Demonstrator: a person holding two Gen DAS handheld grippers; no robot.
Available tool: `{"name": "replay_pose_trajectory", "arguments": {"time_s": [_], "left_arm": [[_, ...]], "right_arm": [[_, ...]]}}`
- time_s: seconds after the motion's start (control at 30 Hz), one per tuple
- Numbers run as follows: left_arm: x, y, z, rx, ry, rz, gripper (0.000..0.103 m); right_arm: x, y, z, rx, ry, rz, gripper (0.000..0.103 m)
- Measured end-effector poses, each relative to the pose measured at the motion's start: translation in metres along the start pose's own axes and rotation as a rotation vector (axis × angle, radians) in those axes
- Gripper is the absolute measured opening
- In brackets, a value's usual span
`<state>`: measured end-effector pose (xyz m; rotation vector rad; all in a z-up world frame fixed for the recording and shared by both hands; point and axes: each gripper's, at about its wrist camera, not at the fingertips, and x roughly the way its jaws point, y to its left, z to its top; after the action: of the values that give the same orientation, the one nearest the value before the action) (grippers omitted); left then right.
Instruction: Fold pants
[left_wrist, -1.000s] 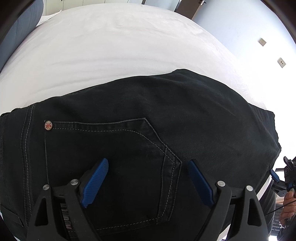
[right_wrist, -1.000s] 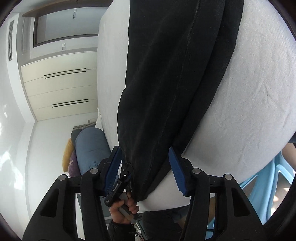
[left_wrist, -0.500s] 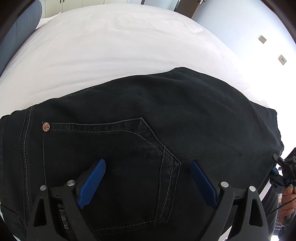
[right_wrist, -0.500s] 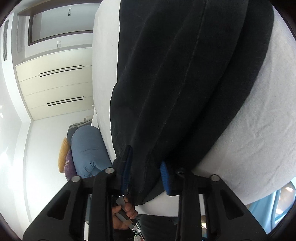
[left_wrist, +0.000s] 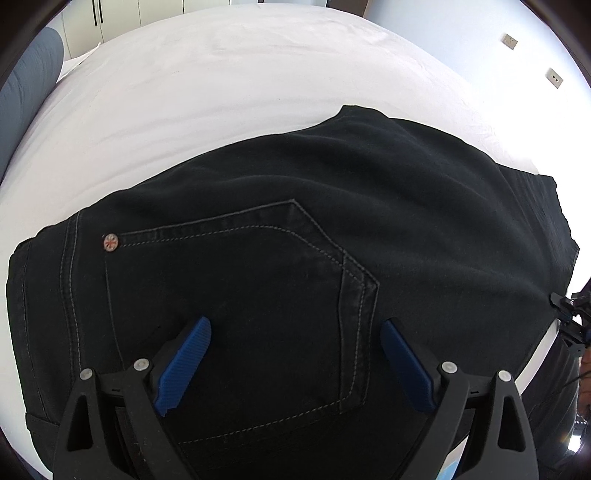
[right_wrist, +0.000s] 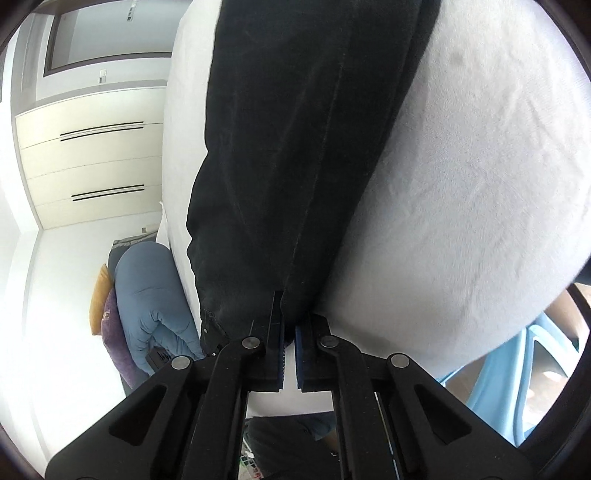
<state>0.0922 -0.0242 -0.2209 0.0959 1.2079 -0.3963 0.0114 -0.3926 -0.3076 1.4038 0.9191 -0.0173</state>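
While over the back pocket (left_wrist: 240, 314), left tongs (left_wrist: 295, 363) spread apart; right tongs (right_wrist: 289, 354) clamped on pants (right_wrist: 295, 147) hem.

Legible text: none. Pants (left_wrist: 295, 229) pocket rivet (left_wrist: 110, 242) at 9 o'clock bears a cross-pattern emblem, no readable lettering.

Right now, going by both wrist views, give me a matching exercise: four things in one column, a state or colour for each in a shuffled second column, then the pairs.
Things:
1. left gripper
2. right gripper
3. pants
4. bed sheet

States or colours:
A. white, under the garment
B. shut on the leg end
C. black, lying flat
D. open above the back pocket

Pairs: 1-D, 2-B, 3-C, 4-A
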Motion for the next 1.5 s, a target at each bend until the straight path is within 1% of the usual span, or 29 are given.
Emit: {"name": "replay_pose_trajectory", "arguments": {"time_s": [0.03,0.13,0.2,0.3,0.33,0.43,0.47,0.53,0.57,0.67,0.77,0.8,0.83,0.87,0.9,0.93,1.07,1.1,1.13,1.17,1.2,1.23,1.27,1.3,1.37,1.4,1.43,1.47,1.5], "left_arm": [[-0.001,0.000,-0.001,-0.003,-0.005,-0.002,0.094],[-0.004,-0.002,-0.005,-0.007,-0.002,0.015,0.094],[-0.005,-0.004,-0.009,0.008,0.002,0.024,0.094],[-0.010,-0.005,-0.023,0.033,0.005,0.037,0.094],[-0.012,-0.005,-0.027,0.046,0.006,0.041,0.094],[-0.014,-0.005,-0.035,0.061,0.008,0.038,0.094],[-0.014,-0.006,-0.037,0.063,0.008,0.039,0.094],[-0.013,-0.006,-0.038,0.060,0.004,0.045,0.095],[-0.010,-0.013,-0.036,0.053,0.002,0.051,0.095],[-0.008,-0.018,-0.035,0.043,0.002,0.058,0.096],[-0.008,-0.024,-0.039,0.046,0.002,0.056,0.096],[-0.007,-0.022,-0.038,0.046,0.003,0.056,0.096],[-0.007,-0.023,-0.038,0.043,0.004,0.055,0.096],[-0.005,-0.009,-0.031,0.038,0.005,0.054,0.096],[-0.004,-0.009,-0.032,0.040,0.005,0.054,0.096],[-0.003,-0.009,-0.032,0.042,0.005,0.054,0.096],[-0.006,0.001,-0.028,0.046,0.007,0.044,0.097],[-0.006,0.001,-0.028,0.050,0.009,0.045,0.097],[-0.006,0.001,-0.027,0.052,0.010,0.045,0.097],[-0.006,0.001,-0.026,0.054,0.013,0.046,0.097],[-0.006,0.001,-0.025,0.055,0.014,0.047,0.097],[-0.006,0.001,-0.024,0.054,0.013,0.047,0.097],[-0.007,0.001,-0.024,0.053,0.011,0.049,0.097],[-0.006,-0.001,-0.024,0.053,0.008,0.052,0.097],[-0.007,-0.004,-0.024,0.053,0.002,0.054,0.097],[-0.006,-0.005,-0.025,0.052,0.001,0.054,0.097],[-0.006,-0.005,-0.025,0.051,0.000,0.053,0.097],[-0.006,-0.007,-0.026,0.051,0.000,0.053,0.097],[-0.006,-0.007,-0.027,0.050,-0.002,0.052,0.097]], "right_arm": [[0.003,-0.007,0.004,0.023,0.000,0.030,0.002],[0.007,-0.005,0.006,0.010,0.000,0.025,0.001],[0.003,-0.002,0.004,0.004,-0.005,0.037,0.005],[-0.003,-0.008,0.002,0.040,0.000,0.060,0.006],[-0.009,-0.007,0.000,0.032,-0.013,0.044,0.006],[-0.035,0.001,-0.008,-0.008,-0.043,-0.045,0.007],[-0.043,0.006,-0.011,-0.023,-0.057,-0.070,0.009],[-0.050,0.023,-0.012,-0.100,-0.062,-0.055,0.010],[-0.049,0.035,-0.010,-0.144,-0.056,-0.042,0.010],[-0.031,0.066,-0.001,-0.237,-0.025,0.062,0.010],[-0.016,0.064,0.026,-0.226,-0.030,0.063,0.010],[-0.014,0.057,0.038,-0.211,-0.049,0.042,0.010],[-0.017,0.045,0.051,-0.183,-0.087,-0.006,0.010],[-0.022,0.031,0.062,-0.147,-0.113,-0.015,0.005],[-0.032,0.016,0.071,-0.109,-0.135,0.022,0.000],[-0.045,0.002,0.078,-0.061,-0.170,0.057,0.000],[-0.122,-0.052,0.084,0.098,-0.398,0.109,0.000],[-0.135,-0.063,0.083,0.135,-0.427,0.131,0.000],[-0.144,-0.069,0.083,0.160,-0.434,0.152,0.000],[-0.152,-0.068,0.080,0.170,-0.443,0.137,0.000],[-0.157,-0.061,0.076,0.147,-0.460,0.094,0.000],[-0.161,-0.050,0.072,0.114,-0.474,0.044,0.005],[-0.163,-0.038,0.067,0.090,-0.498,0.003,0.005],[-0.162,-0.028,0.062,0.083,-0.514,-0.007,0.007],[-0.150,-0.005,0.056,0.055,-0.507,0.054,0.008],[-0.143,0.006,0.056,0.017,-0.483,0.084,0.008],[-0.131,0.022,0.057,-0.050,-0.434,0.109,0.008],[-0.120,0.032,0.059,-0.099,-0.401,0.116,0.008],[-0.112,0.035,0.063,-0.116,-0.388,0.114,0.008]]}}
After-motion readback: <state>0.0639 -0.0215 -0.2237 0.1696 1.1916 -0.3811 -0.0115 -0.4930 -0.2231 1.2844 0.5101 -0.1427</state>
